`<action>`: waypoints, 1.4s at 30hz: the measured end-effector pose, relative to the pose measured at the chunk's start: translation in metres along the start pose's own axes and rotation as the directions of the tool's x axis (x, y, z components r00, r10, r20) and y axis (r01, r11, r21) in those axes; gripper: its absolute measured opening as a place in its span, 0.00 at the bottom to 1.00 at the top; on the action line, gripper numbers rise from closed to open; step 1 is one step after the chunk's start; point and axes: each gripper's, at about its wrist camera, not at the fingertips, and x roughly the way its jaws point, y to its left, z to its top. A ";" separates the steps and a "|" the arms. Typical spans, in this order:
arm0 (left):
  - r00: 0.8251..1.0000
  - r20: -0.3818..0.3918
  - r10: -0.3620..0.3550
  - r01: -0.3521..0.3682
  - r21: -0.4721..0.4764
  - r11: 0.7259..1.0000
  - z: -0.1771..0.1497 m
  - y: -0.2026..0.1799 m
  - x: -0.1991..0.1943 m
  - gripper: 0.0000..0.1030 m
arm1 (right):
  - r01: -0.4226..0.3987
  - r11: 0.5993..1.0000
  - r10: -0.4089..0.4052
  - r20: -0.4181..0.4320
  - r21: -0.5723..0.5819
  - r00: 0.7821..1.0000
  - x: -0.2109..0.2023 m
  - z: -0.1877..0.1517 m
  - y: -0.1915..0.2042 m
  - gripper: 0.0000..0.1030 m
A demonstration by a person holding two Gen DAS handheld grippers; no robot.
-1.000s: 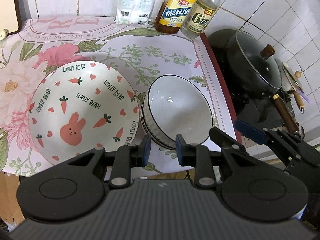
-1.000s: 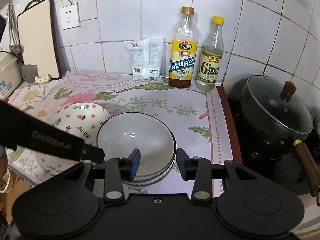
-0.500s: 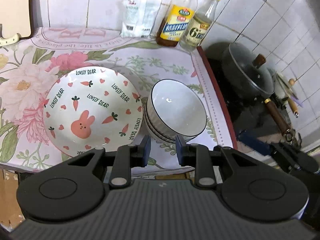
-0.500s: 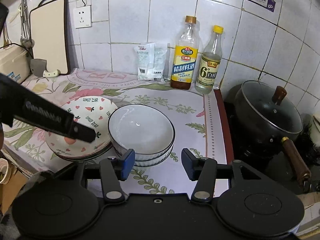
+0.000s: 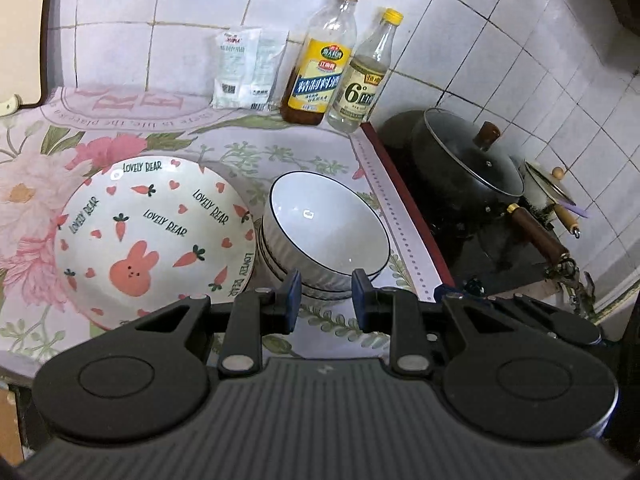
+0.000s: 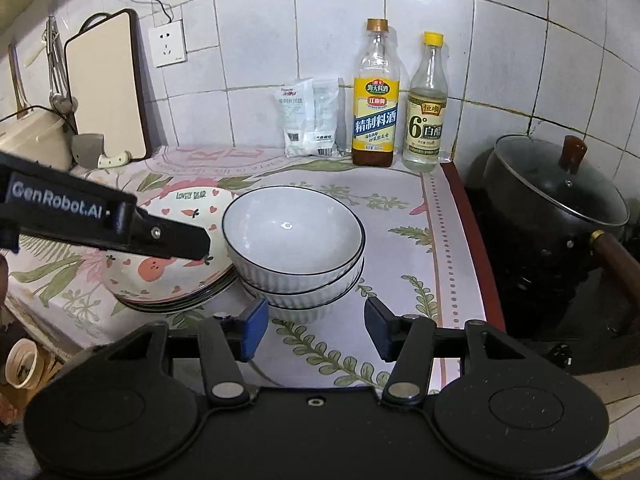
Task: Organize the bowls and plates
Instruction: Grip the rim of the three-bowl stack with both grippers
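Floral countertop [image 6: 400,248], stacked bowls [image 6: 294,240] beside plates [image 5: 152,232]; both tools [image 5: 325,294] [image 6: 316,322] open, empty.

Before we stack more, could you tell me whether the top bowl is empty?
Empty: the top bowl shows only clean white glaze inside.

In the right wrist view, the left gripper [image 6: 200,246] crosses the plate stack [image 6: 176,280] and hides the middle of the top plate; its near end is cut off by the left picture edge. How many plates lie in the stack cannot be told. The lowest of the stacked bowls [image 6: 294,240] shows only its foot. The pan handle [image 6: 620,260] runs off the right edge. Small print on the bottle labels [image 6: 375,120] is too fine to read.
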 end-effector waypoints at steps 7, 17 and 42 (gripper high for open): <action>0.999 0.042 0.015 -0.015 0.002 1.000 -0.013 0.003 0.019 0.35 | 0.000 1.000 0.001 0.125 -0.008 0.992 0.028 -0.022 -0.008 0.61; 0.999 0.002 -0.050 0.050 -0.177 0.983 -0.007 0.023 0.035 0.54 | -0.100 0.989 0.120 0.203 -0.109 0.972 0.057 -0.043 -0.004 0.86; 0.987 -0.139 -0.078 -0.015 -0.570 0.822 -0.014 0.057 0.093 0.52 | -0.182 0.970 0.215 0.215 -0.163 0.953 0.123 -0.058 -0.021 0.94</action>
